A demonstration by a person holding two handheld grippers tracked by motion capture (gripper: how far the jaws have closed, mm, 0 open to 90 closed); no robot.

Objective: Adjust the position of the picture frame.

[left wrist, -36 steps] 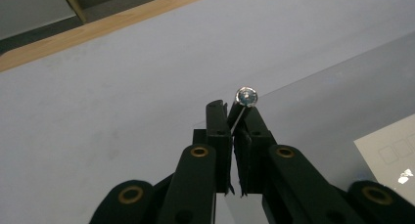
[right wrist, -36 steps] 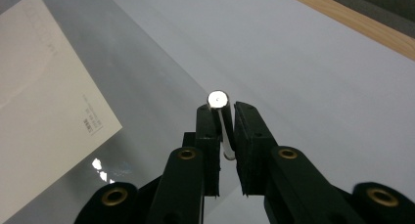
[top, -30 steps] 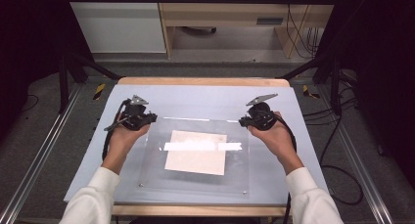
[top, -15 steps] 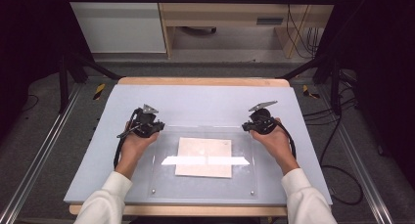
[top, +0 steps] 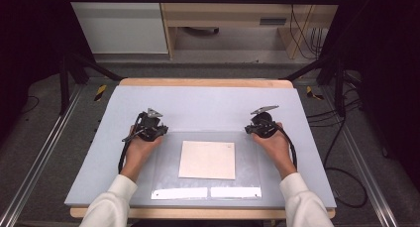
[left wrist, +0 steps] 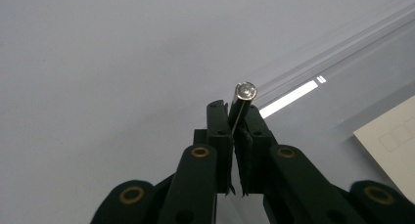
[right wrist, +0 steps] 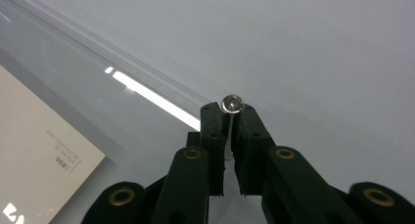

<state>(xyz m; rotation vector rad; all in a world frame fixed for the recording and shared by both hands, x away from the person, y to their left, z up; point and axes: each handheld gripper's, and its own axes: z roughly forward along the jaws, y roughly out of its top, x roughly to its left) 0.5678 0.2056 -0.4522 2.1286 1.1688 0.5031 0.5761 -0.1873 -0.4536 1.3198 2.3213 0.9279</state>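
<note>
A pale grey-blue mat (top: 208, 105) covers the wooden table in front of me, with dark frame rails and cables on the floor around it. My left gripper (left wrist: 237, 117) is clamped on a small metal post (left wrist: 243, 98) at the far left corner of the clear acrylic sheet (top: 247, 160); its round head stands just above my fingertips. My right gripper (right wrist: 229, 117) is pinched the same way on the matching post (right wrist: 231, 103) at the far right corner. In the high view I see the left gripper (top: 148, 128) and the right gripper (top: 261, 125) each at its own far corner. Under the sheet lies a square of cream paper (top: 207, 159), near its middle.

A second ago I was holding the far edge of the sheet raised, tilted up toward me, with a bright glare band across the paper. Since then both hands have come down and the sheet now looks flat on the mat, the glare sitting along its near edge. I judge the lowering nearly done: the paper seems pressed under the sheet, and what is left is to let go of both posts without nudging it sideways.
</note>
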